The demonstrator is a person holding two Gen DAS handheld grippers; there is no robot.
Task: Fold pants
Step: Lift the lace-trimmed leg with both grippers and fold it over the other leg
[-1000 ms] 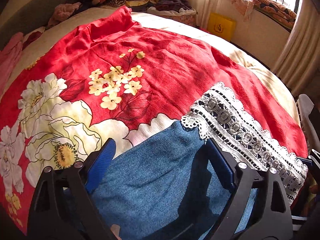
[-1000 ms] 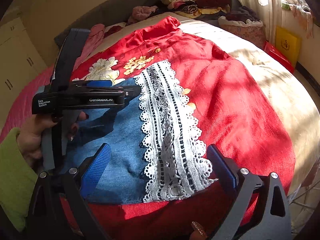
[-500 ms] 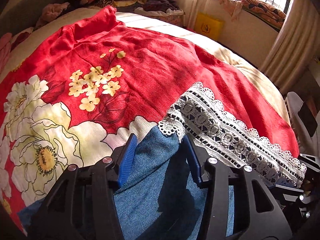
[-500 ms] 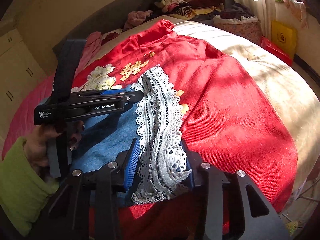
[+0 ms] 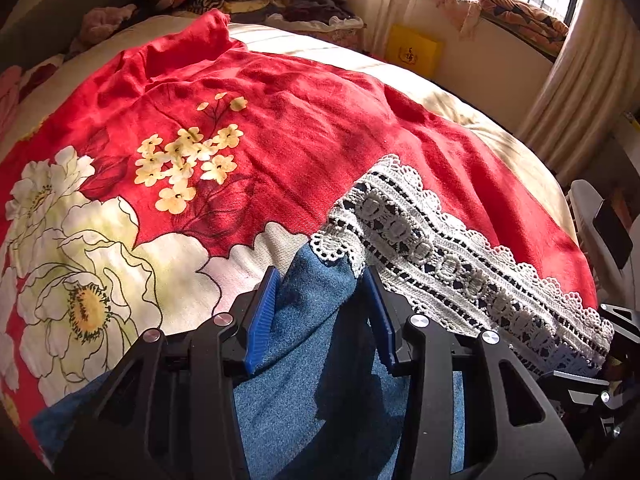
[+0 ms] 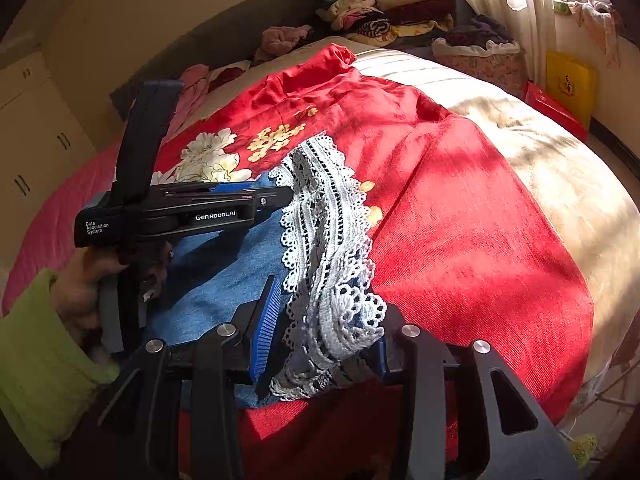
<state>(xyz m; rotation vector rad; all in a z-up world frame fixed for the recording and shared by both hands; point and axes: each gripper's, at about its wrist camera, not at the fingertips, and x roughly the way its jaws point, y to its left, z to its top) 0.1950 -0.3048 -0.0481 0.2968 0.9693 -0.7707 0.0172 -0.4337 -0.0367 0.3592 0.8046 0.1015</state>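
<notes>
The blue denim pants [image 5: 320, 380] lie on a red floral blanket [image 5: 280, 128] spread over the bed [image 6: 560, 168], with their white lace trim [image 5: 452, 264] running along the edge farthest from the person. In the left wrist view, the left hand-held gripper [image 5: 322, 308] has its two blue-padded fingers [image 5: 262, 320] drawn in on a raised ridge of denim just beside the near end of the lace, and the cloth bunches up between them, so it is gripping the pants. In the right wrist view, the right hand-held gripper [image 6: 320, 336] is closed on the other end of the same edge, where the lace trim [image 6: 328, 248] gathers into folds and lifts off the blanket between its pads. The same view shows the left hand-held gripper [image 6: 260, 200] from the side, held by a hand [image 6: 92, 280] in a green sleeve, with its tips at the far end of the lace. A stack of folded clothes [image 6: 384, 12] sits beyond the bed near the curtained window, and a yellow box [image 5: 414, 52] stands against the wall below it.
</notes>
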